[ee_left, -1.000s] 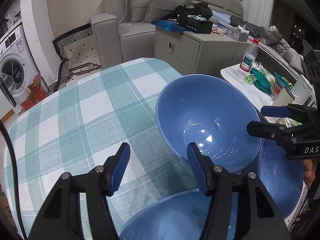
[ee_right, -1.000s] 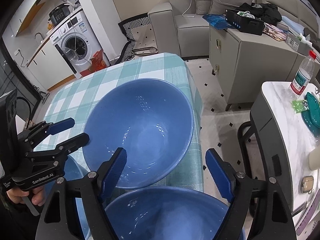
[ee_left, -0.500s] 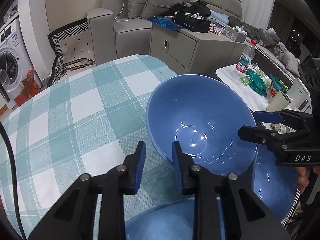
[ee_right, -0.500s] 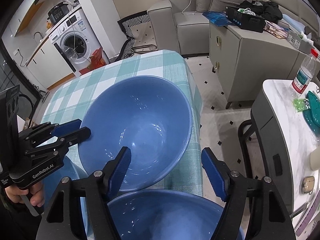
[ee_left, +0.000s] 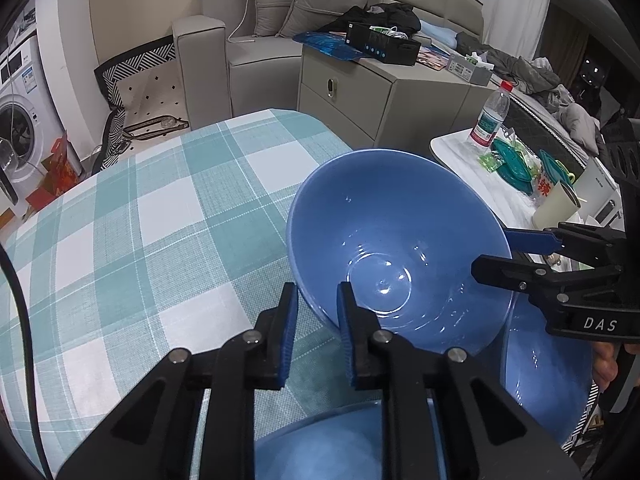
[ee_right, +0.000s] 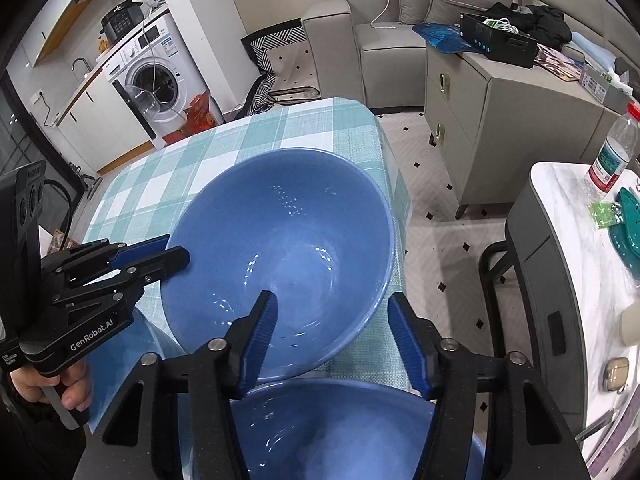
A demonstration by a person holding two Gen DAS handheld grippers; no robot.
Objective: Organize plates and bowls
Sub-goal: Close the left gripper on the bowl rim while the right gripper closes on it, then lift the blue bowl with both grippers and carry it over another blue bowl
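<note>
A big blue bowl (ee_left: 396, 248) (ee_right: 280, 256) is held tilted over the checked tablecloth (ee_left: 140, 216). My left gripper (ee_left: 316, 312) is shut on its near rim; in the right wrist view it (ee_right: 176, 250) grips the bowl's left rim. My right gripper (ee_right: 332, 328) is open, its fingers astride the bowl's near rim, not closed on it; in the left wrist view it (ee_left: 496, 256) sits at the bowl's right rim. A second blue bowl (ee_right: 340, 432) (ee_left: 544, 376) lies below my right gripper. A third blue bowl (ee_left: 320, 448) lies below my left gripper.
The table's far and right edges (ee_right: 392, 184) drop to the floor. A grey cabinet (ee_right: 500, 108) and sofa (ee_right: 384, 24) stand behind. A white side table (ee_right: 580, 264) with a water bottle (ee_right: 610, 152) and teal dishes stands at the right.
My left gripper has closed from wide open onto the big bowl's rim. My right gripper's fingers have narrowed around the opposite rim. The bowl has tipped slightly.
</note>
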